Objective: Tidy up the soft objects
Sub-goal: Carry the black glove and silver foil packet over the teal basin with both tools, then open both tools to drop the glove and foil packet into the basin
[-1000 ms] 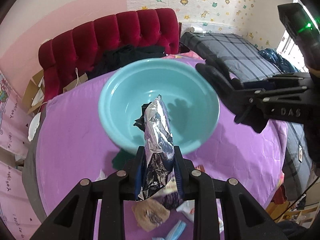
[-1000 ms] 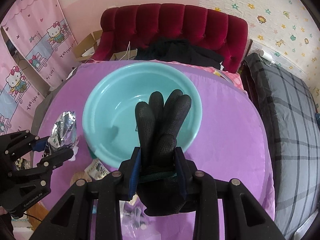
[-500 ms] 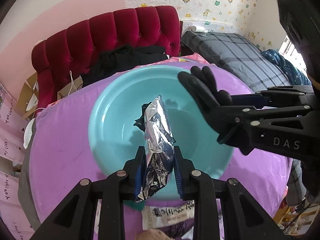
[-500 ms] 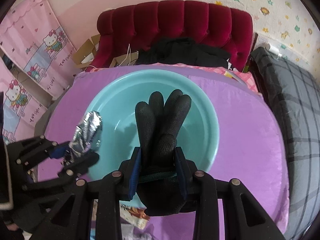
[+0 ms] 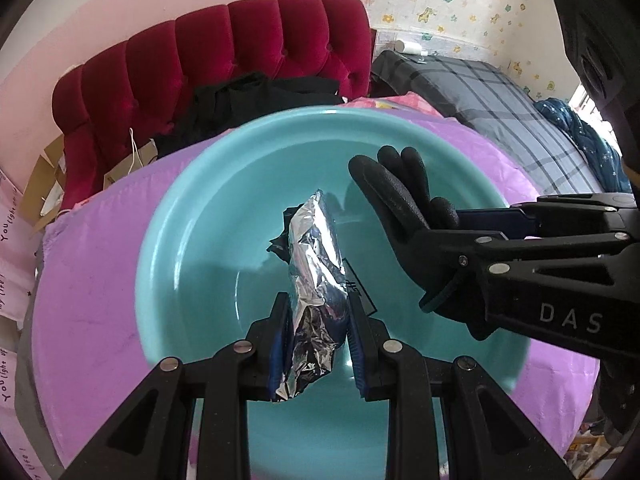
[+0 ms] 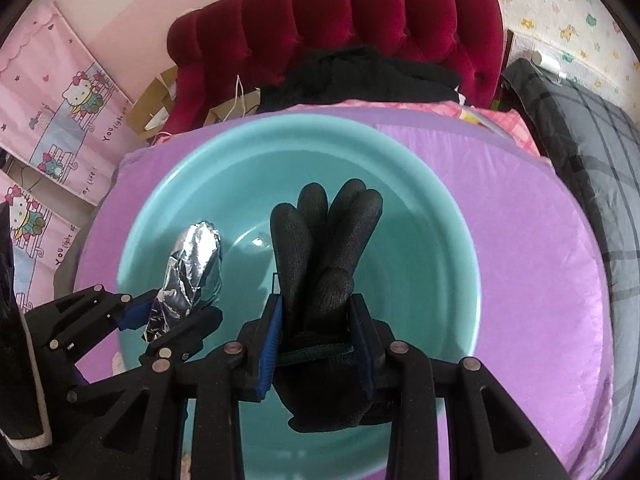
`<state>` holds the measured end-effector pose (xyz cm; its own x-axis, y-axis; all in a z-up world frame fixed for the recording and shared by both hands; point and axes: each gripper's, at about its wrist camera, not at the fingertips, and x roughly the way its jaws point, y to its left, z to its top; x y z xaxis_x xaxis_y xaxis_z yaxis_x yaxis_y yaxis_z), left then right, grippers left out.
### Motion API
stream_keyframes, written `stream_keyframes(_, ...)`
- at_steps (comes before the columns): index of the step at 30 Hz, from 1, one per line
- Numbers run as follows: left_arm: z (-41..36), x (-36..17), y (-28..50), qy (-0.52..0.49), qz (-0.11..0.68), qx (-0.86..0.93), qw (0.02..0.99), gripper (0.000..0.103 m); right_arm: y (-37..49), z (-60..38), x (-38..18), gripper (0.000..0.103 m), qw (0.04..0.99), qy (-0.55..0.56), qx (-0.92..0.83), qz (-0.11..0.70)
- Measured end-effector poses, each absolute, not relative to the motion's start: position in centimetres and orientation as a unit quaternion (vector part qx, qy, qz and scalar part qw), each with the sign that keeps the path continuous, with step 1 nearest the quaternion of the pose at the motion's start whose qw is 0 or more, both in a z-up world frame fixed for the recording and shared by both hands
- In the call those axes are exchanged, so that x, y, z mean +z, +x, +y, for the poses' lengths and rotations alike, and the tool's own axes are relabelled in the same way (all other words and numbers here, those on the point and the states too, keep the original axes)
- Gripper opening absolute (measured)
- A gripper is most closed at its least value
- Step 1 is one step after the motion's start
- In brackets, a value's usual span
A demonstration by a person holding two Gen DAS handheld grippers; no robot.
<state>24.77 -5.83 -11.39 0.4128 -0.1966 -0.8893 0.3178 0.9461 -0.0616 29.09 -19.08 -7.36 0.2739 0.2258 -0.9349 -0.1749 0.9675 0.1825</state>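
A: Start with what's closest. What has each tool got?

B: The left gripper is clamped on a crumpled silver foil packet, its pads pressed against both sides of the lower half, so the top juts forward. The right gripper is closed on a black glove near the cuff, with the fingers standing up beyond the tips.

A: Why hold them low like that?

B: My guess is that a grip near one end leaves the bulk hanging free, so it will fall cleanly when the jaws part.

A: And where are they over?

B: Both hang above the teal basin. The packet is toward the basin's left side, the glove nearer its middle. Neither touches the bottom as far as I can tell. The basin looks empty apart from a small label on its floor.

A: What carries the basin?

B: A purple cover; the basin sits near its middle, the rim well inside the far edge.

A: Beyond that?

B: Dark clothes piled against a red tufted headboard, past the cover's far edge.
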Motion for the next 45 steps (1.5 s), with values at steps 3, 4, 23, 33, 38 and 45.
stream_keyframes(3,-5.9,-12.6,25.2,0.060,0.529,-0.151,0.833,0.029,29.5,-19.1,-8.2,0.036,0.798,0.026,0.124,0.589)
stream_keyframes(4,-6.0,-12.8,25.4,0.061,0.531,-0.149,0.832,0.029,29.6,-19.1,-8.3,0.037,0.799,0.026,0.122,0.588)
stream_keyframes(23,-5.1,-11.4,24.5,0.066,0.508,-0.090,0.854,0.103,28.5,-19.9,-5.1,0.103,0.837,0.024,0.088,0.539)
stream_keyframes(33,-4.1,-8.2,20.0,0.071,0.492,-0.098,0.862,0.103,23.9,-20.2,-2.4,0.103,0.839,0.006,0.091,0.536)
stream_keyframes(38,-3.0,-6.8,17.5,0.067,0.491,-0.090,0.864,0.103,21.0,-20.4,-1.3,0.103,0.836,0.000,0.097,0.541)
stream_keyframes(45,-2.2,-5.3,14.6,0.063,0.480,-0.088,0.870,0.103,17.5,-20.7,-0.4,0.103,0.836,-0.011,0.092,0.541)
